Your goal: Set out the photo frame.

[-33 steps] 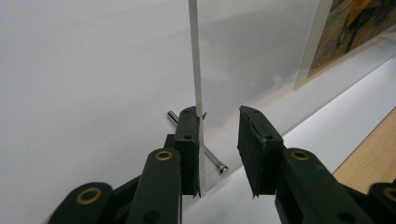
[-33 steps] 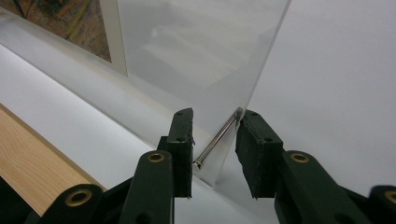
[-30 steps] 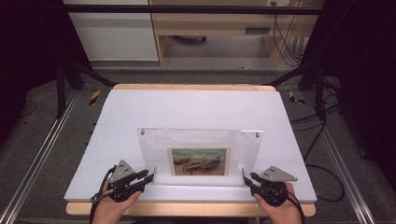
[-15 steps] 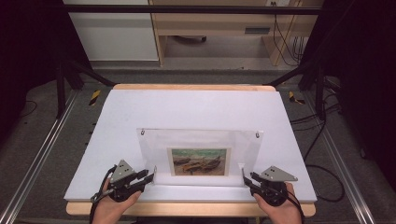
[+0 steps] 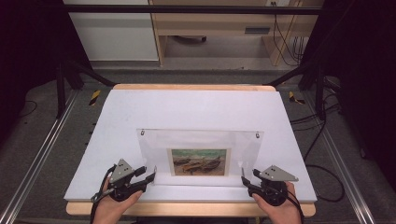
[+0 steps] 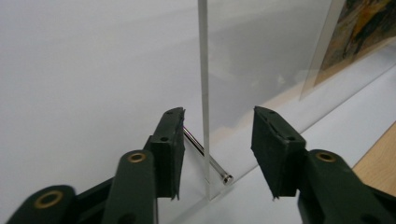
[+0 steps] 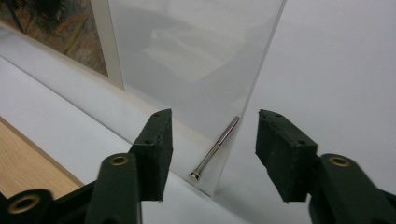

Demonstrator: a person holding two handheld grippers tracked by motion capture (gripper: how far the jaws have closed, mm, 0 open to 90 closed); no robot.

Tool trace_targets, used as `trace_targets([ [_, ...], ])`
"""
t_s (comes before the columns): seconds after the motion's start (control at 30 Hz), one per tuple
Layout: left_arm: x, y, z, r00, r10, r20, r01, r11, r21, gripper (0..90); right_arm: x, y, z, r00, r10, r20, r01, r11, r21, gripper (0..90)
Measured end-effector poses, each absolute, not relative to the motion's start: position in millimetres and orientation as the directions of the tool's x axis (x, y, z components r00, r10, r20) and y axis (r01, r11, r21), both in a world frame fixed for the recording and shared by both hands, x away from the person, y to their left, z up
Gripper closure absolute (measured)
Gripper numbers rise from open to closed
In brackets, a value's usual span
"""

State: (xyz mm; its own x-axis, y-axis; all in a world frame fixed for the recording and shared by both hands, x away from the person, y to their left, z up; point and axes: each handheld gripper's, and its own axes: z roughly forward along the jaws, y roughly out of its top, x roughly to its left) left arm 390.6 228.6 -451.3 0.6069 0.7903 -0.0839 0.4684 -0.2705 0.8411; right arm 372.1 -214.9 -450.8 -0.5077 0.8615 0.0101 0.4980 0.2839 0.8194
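Note:
A clear acrylic picture frame point(image 5: 201, 156) stands upright on the white table, holding a small painting of boats point(image 5: 199, 162). My left gripper point(image 5: 153, 175) is open at the frame's lower left corner. In the left gripper view the frame's edge point(image 6: 204, 93) and a metal pin point(image 6: 205, 156) sit between the open jaws of my left gripper point(image 6: 217, 149). My right gripper point(image 5: 243, 179) is open at the lower right corner. In the right gripper view my right gripper point(image 7: 212, 151) straddles the frame's edge point(image 7: 261, 70) and a metal pin point(image 7: 215, 147). Neither touches the acrylic.
The white sheet point(image 5: 196, 109) covers a wooden table whose front edge point(image 5: 196, 209) lies just behind the hands. Two small metal fasteners point(image 5: 142, 133) sit at the frame's top corners. Dark floor, rails and cables surround the table.
Both grippers have stayed nearly still at the frame's bottom corners. The left gripper has edged slightly toward the corner.

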Motion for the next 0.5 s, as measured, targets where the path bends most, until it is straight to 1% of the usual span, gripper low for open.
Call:
trace_targets([
  [0.03, 390.6, 228.6, -451.3, 0.607, 0.79, -0.084, 0.468, -0.27, 0.841, 48.6, 372.1, -214.9, -450.8, -0.508, 0.861, 0.01, 0.498, 0.284, 0.819, 44.9],
  [0.07, 390.8, 229.0, -451.1, 0.604, 0.793, -0.085, 0.465, -0.263, 0.845, 48.6, 372.6, -215.1, -450.6, -0.507, 0.862, 0.005, 0.494, 0.286, 0.821, 42.6],
  [0.1, 391.0, 229.3, -450.8, 0.6, 0.795, -0.086, 0.463, -0.257, 0.848, 45.9, 372.7, -214.9, -450.4, -0.504, 0.864, 0.007, 0.494, 0.281, 0.823, 40.5],
  [0.13, 391.5, 229.7, -450.2, 0.593, 0.8, -0.087, 0.461, -0.248, 0.852, 40.8, 373.1, -214.8, -450.3, -0.5, 0.866, 0.008, 0.494, 0.277, 0.824, 35.9],
  [0.2, 392.1, 229.6, -449.6, 0.584, 0.807, -0.089, 0.461, -0.239, 0.855, 34.3, 374.1, -214.9, -450.4, -0.502, 0.865, 0.002, 0.489, 0.282, 0.825, 31.1],
  [0.33, 392.2, 228.5, -448.9, 0.579, 0.81, -0.094, 0.456, -0.226, 0.861, 25.0, 375.2, -214.2, -449.9, -0.506, 0.863, -0.001, 0.48, 0.283, 0.83, 23.6],
  [0.37, 392.2, 228.5, -448.9, 0.579, 0.81, -0.094, 0.456, -0.226, 0.861, 22.7, 375.2, -214.2, -449.9, -0.506, 0.863, -0.001, 0.48, 0.283, 0.83, 23.6],
  [0.4, 392.6, 227.8, -448.4, 0.579, 0.809, -0.098, 0.452, -0.219, 0.864, 20.2, 375.6, -213.8, -449.5, -0.506, 0.862, -0.004, 0.472, 0.281, 0.835, 18.9],
  [0.47, 392.9, 227.7, -447.9, 0.58, 0.808, -0.105, 0.452, -0.212, 0.866, 15.7, 375.4, -213.3, -448.5, -0.508, 0.861, -0.002, 0.466, 0.277, 0.84, 16.0],
  [0.5, 392.9, 227.7, -447.9, 0.58, 0.808, -0.105, 0.452, -0.212, 0.866, 13.9, 375.4, -213.3, -448.5, -0.508, 0.861, -0.002, 0.466, 0.277, 0.84, 16.0],
])
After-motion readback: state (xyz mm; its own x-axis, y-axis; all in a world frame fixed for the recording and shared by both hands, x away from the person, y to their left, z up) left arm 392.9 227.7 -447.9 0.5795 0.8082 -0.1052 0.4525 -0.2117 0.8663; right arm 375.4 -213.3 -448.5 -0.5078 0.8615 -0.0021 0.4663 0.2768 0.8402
